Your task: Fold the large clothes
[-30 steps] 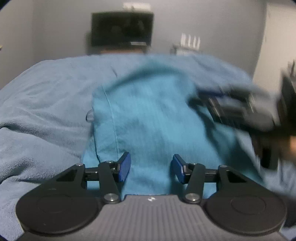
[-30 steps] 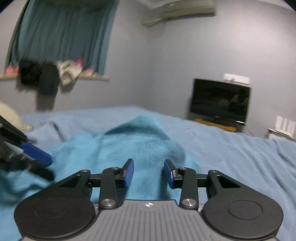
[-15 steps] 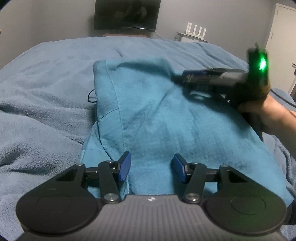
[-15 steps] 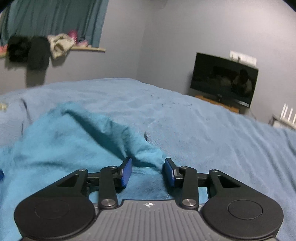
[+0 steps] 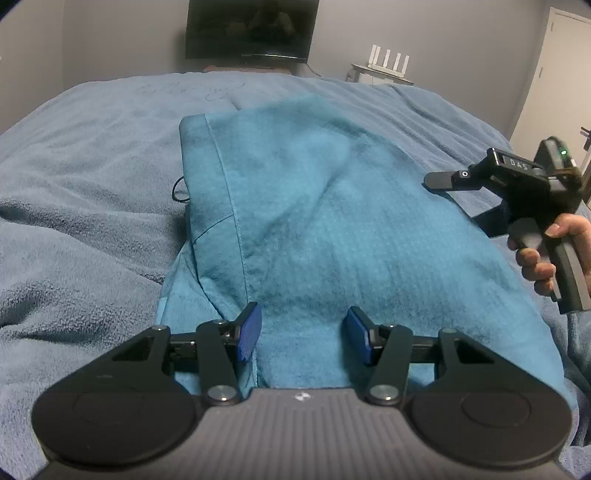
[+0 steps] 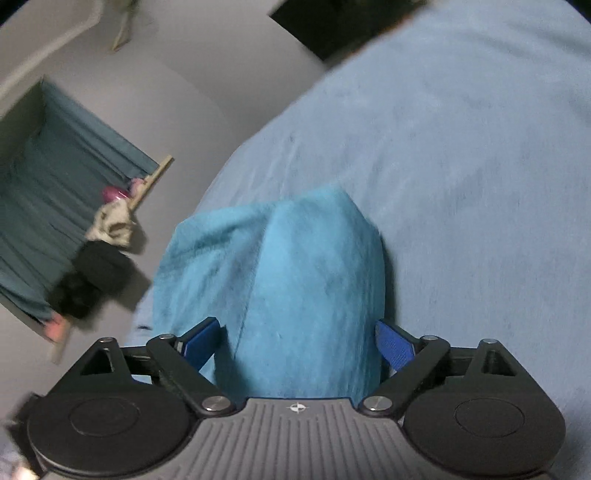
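A teal garment (image 5: 332, 221) lies folded lengthwise on the blue blanket (image 5: 92, 184) of a bed. My left gripper (image 5: 301, 325) hovers over its near edge, jaws partly apart, the pads (image 5: 249, 330) not pressing the cloth. At the garment's right edge a hand holds my right gripper (image 5: 456, 199). In the right wrist view, rolled sideways, the right gripper (image 6: 295, 332) has its jaws opening wide. A hump of the garment (image 6: 288, 266) sits between them without being pinched.
A dark television (image 5: 251, 27) stands beyond the bed's far end, a white router (image 5: 389, 61) on a small shelf beside it, a door (image 5: 554, 74) at right. A thin black cord (image 5: 179, 190) lies left of the garment. Curtain (image 6: 48, 184) and hanging clothes (image 6: 96, 280) are at the window.
The right gripper swung from above the garment's middle to its right edge, rolled over and spread its jaws, releasing the cloth. The garment settled flat. The left gripper barely shifted.
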Demonstrator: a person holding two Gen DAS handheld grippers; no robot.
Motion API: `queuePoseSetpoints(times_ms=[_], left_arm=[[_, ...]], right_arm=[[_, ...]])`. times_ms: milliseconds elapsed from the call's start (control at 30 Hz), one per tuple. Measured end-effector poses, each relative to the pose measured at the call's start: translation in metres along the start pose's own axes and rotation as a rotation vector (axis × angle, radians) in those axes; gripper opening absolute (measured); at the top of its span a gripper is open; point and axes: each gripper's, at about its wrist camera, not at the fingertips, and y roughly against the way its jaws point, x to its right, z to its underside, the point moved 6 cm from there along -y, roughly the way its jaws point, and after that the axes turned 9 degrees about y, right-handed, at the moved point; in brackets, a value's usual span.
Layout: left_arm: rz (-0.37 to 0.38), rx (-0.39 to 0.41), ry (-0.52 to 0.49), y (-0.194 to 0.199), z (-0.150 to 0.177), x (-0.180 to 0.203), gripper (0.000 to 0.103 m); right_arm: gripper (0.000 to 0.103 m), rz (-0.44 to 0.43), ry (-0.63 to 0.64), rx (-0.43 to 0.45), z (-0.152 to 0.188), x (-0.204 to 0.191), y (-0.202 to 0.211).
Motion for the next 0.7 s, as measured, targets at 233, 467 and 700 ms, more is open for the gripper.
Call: queuePoseSetpoints(times_ms=[233, 467, 700], left_arm=[[0.010, -0.008, 0.021, -0.002, -0.002, -0.004, 0.051], [0.025, -0.017, 0.060, -0.006, -0.004, -0.009, 0.051], [0.060, 0.069, 0.014, -0.007, -0.007, 0.012, 0.059]], right_arm=[[0.103, -0.094, -0.103, -0.049, -0.003, 0.023, -0.054], [0.084, -0.067, -0.033, 0.041, -0.010, 0.016, -0.079], [0.073, 0.024, 0.049, 0.232, -0.011, -0.011, -0.024]])
